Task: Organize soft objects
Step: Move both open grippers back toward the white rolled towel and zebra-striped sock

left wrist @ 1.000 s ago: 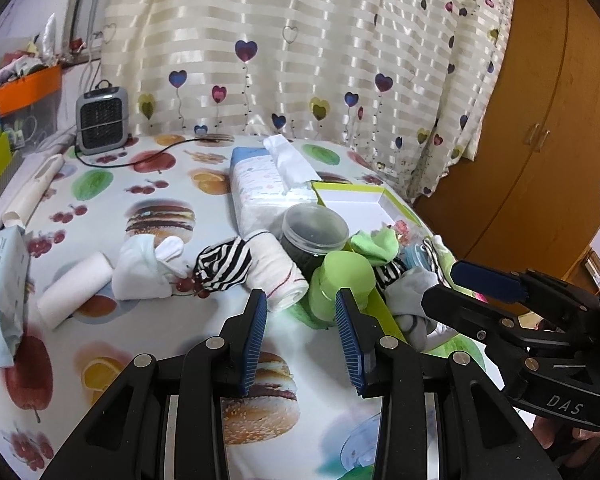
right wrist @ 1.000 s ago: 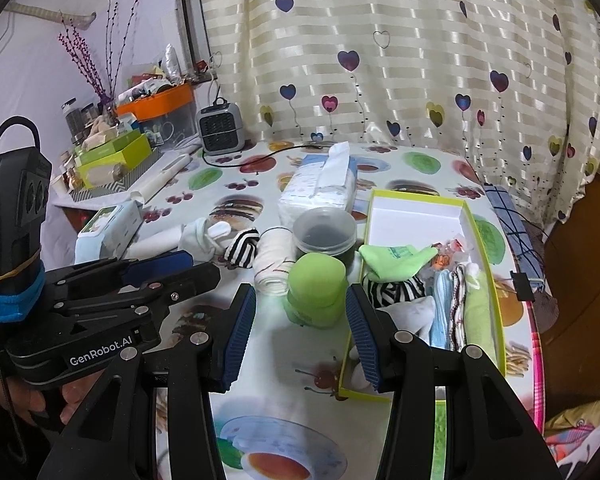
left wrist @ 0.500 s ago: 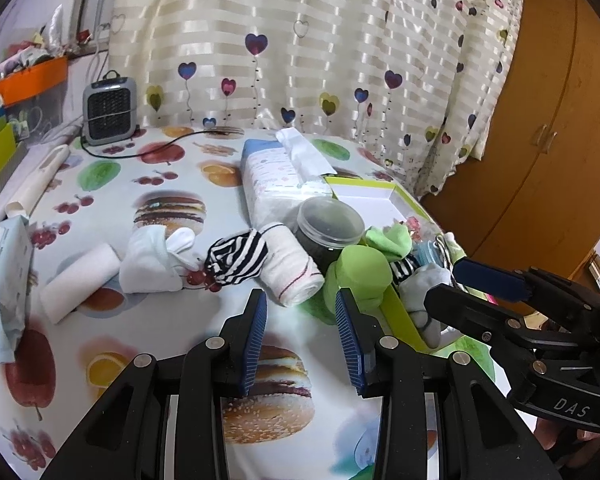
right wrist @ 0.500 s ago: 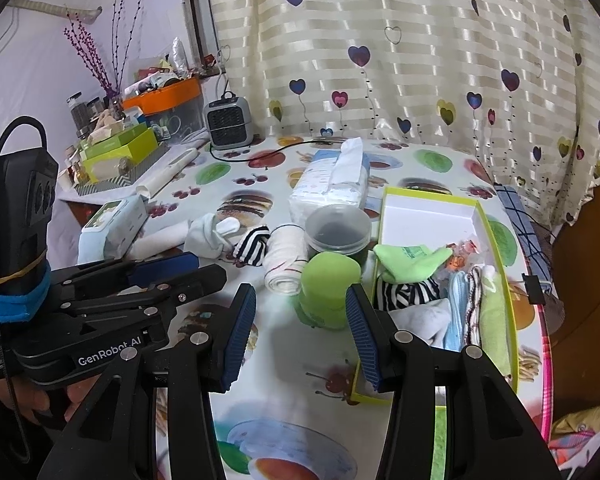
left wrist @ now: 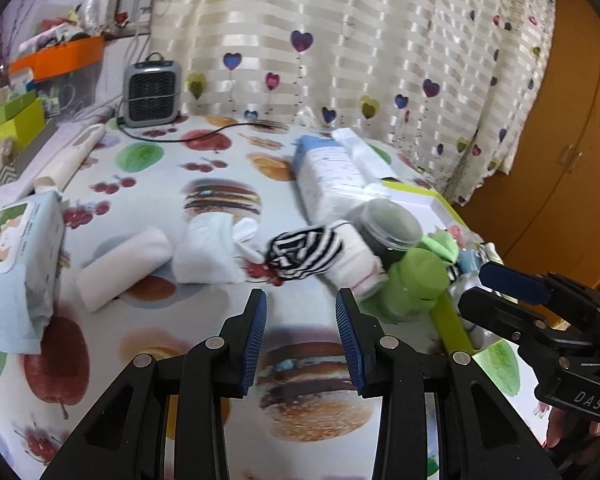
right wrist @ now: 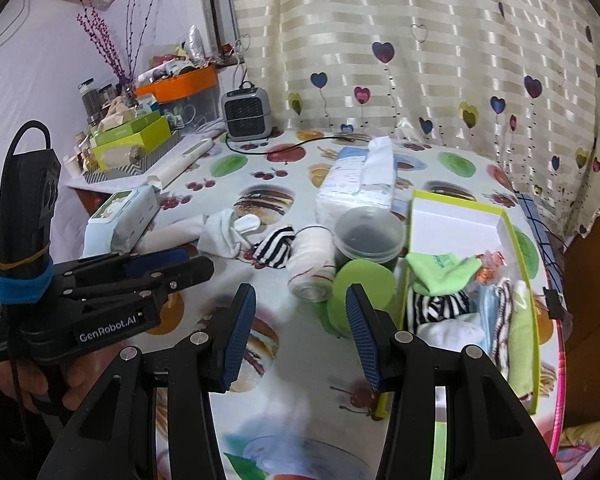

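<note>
Striped sock lies mid-worktop between a white sock and a rolled cloth, left of the green-rimmed box. Both tools, left and right, stand open and empty. Readable: "GenRobot.AI" on the left tool, "DAS" on the right. Only the right view shows the box's folded contents.

left wrist: low, close over table, facing curtain | right wrist: beside it, same | shared: striped sock
</note>
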### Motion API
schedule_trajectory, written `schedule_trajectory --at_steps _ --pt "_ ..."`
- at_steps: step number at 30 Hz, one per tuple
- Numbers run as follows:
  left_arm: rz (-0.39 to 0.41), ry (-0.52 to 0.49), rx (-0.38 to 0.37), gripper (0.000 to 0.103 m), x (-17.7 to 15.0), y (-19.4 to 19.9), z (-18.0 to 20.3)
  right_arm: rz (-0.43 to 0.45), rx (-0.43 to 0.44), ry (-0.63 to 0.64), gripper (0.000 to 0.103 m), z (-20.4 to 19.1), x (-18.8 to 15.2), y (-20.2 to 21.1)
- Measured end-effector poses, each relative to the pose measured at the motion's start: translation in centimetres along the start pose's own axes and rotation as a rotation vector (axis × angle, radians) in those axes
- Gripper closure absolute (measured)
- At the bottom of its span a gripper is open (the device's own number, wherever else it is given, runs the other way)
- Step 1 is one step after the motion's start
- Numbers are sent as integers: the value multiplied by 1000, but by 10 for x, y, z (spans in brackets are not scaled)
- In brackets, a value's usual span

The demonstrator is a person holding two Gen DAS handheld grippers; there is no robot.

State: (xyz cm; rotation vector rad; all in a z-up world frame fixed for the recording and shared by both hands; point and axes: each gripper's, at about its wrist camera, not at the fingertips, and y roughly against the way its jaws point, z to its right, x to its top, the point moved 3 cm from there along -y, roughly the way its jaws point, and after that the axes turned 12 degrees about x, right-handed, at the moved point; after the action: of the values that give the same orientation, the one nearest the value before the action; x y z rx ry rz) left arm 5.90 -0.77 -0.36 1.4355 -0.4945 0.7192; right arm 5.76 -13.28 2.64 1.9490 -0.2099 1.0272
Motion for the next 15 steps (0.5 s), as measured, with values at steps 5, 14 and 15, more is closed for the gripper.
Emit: schedule_trajectory --at_steps 5,14,15 --pt "-4 21 24 67 2 -7 -15 -20 11 16 55 -5 4 -14" --pt "-7 62 74 61 9 -19 -45 -54 33 51 55 -9 18 -49" --pt "-7 65 83 61 10 -21 -49 -61 35 52 55 -9 20 -56"
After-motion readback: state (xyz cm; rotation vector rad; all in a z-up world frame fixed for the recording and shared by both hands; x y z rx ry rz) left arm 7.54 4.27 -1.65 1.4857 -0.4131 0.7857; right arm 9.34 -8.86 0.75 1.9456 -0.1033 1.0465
